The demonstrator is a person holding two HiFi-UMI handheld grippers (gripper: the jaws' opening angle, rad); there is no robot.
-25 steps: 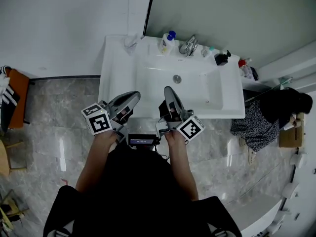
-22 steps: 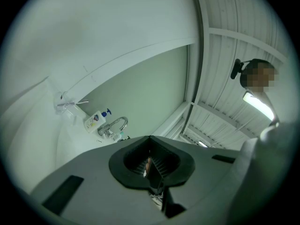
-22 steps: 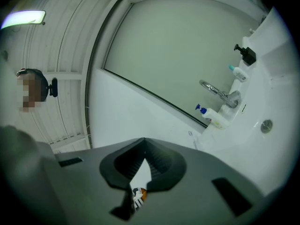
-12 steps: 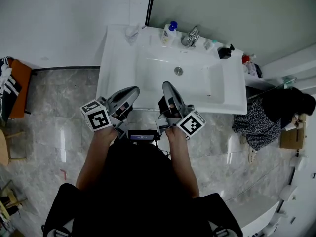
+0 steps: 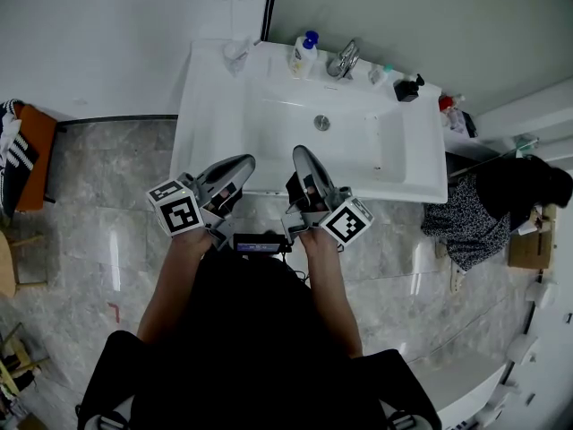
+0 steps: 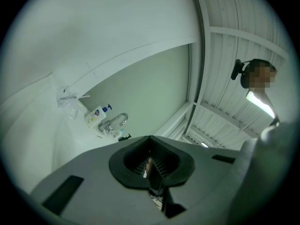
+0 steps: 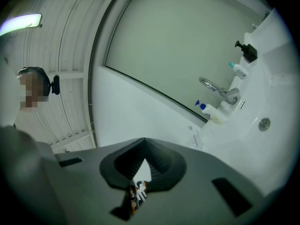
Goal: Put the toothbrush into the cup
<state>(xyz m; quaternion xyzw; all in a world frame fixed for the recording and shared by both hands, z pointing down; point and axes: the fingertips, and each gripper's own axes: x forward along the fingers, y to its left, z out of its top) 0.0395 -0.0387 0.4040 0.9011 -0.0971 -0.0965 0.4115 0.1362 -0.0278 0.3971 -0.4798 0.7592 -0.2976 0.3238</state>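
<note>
Handling-wise the toothbrush should be easy. I'd guess it's light, stiff plastic, a bit slick and not fragile. I'd pinch it across the handle near the middle, not at the bristle end, and squeeze gently so it doesn't pivot out. The catch is I can barely see it. In the left gripper view there's what I take for the toothbrush (image 6: 80, 96), a thin pale stick at the clear cup (image 6: 69, 102), left of centre in that frame. I can't tell if it's in the cup, across it or beside it. In the head view the cup (image 5: 236, 54) sits at the upper left corner of the sink (image 5: 206, 124), left of the soap bottle (image 5: 303, 55). The left gripper (image 5: 243, 160) and right gripper (image 5: 300, 151) are down at the sink's near rim, well apart from the cup. Both have their jaws pressed together on nothing.
</note>
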